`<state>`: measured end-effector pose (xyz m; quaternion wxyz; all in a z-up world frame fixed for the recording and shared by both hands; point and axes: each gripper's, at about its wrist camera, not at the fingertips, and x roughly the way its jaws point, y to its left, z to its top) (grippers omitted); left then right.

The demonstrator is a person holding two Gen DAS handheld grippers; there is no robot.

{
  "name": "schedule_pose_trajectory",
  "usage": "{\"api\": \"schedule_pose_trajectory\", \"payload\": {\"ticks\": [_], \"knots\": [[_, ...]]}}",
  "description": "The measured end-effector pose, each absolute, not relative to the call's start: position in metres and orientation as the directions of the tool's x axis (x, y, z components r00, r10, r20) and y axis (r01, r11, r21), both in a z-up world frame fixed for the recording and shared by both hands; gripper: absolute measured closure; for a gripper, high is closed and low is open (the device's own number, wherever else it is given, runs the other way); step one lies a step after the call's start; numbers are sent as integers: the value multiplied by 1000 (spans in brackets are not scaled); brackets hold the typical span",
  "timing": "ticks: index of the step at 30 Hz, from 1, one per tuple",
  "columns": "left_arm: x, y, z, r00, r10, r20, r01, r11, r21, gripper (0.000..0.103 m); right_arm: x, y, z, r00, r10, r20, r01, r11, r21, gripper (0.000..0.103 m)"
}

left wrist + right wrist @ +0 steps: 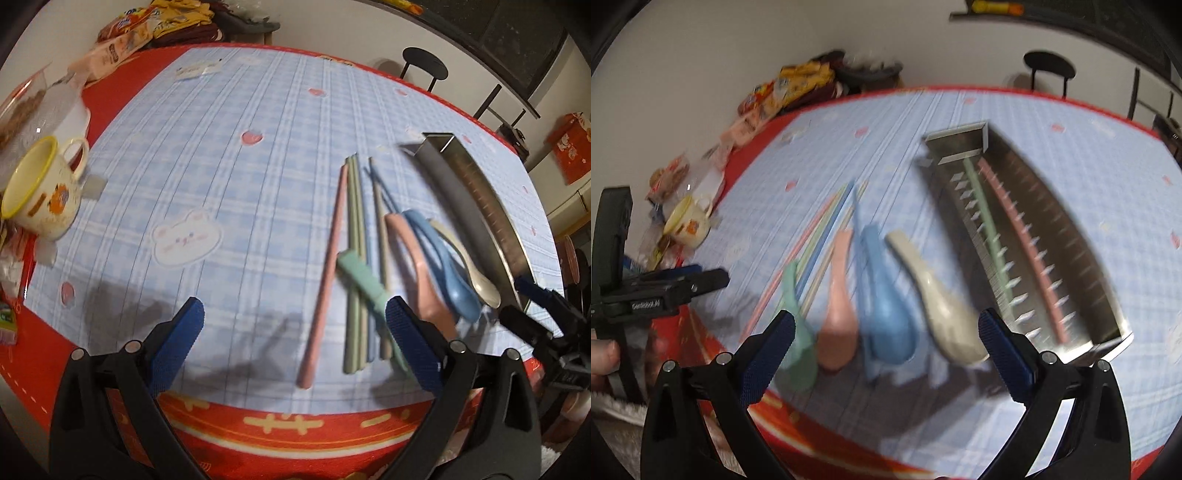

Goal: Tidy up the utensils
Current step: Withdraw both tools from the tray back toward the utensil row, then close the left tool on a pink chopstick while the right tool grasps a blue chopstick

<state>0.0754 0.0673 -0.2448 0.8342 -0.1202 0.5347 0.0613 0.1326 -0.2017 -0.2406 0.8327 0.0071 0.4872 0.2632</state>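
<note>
While both grippers' fingers gape wide with nothing between them, pastel chopsticks and four spoons lie blurred on the checked surface, beside a steel tray holding two sticks.

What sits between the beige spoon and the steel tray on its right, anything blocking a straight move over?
Nothing visible does. The beige spoon lies directly beside the steel tray, with only bare tablecloth between them. The blue spoon and pink spoon lie on its far side. The right gripper is open and empty above the spoons.
</note>
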Motion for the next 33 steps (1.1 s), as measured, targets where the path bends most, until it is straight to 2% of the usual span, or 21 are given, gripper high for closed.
{"api": "schedule_pose_trajectory", "payload": {"ticks": [6, 10, 17, 21, 24, 25, 26, 27, 29, 31, 33], "knots": [[70, 71, -263, 374, -74, -924, -227, 959, -168, 6, 123, -175, -257, 301, 440, -846, -437, 852, 288, 6], [69, 71, -270, 347, -55, -936, -206, 969, -134, 6, 120, -163, -259, 299, 418, -858, -469, 847, 249, 6], [72, 80, -279, 302, -36, -953, -195, 976, -99, 6, 123, -149, -263, 250, 432, -867, -504, 822, 264, 28], [76, 87, -276, 322, -32, -946, -185, 978, -95, 6, 133, -143, -258, 269, 429, -862, -512, 822, 250, 37], [80, 88, -272, 344, -29, -939, -167, 982, -91, 7, 144, -143, -256, 285, 418, -862, -496, 834, 240, 49], [83, 87, -272, 350, -40, -936, -154, 983, -100, 8, 148, -145, -256, 288, 417, -862, -487, 839, 243, 59], [84, 87, -271, 353, -46, -935, -147, 984, -104, 10, 151, -146, -256, 288, 418, -861, -478, 842, 249, 66], [85, 86, -271, 355, -51, -933, -139, 985, -107, 18, 152, -147, -256, 286, 421, -861, -472, 844, 256, 70], [89, 84, -274, 345, -60, -937, -119, 987, -107, 32, 157, -151, -259, 272, 435, -859, -448, 847, 287, 84], [93, 85, -276, 338, -89, -937, -104, 986, -132, 46, 161, -155, -262, 260, 435, -862, -425, 853, 303, 89], [94, 84, -277, 337, -122, -934, -84, 984, -159, 56, 163, -157, -262, 277, 411, -869, -411, 868, 279, 90]]}}
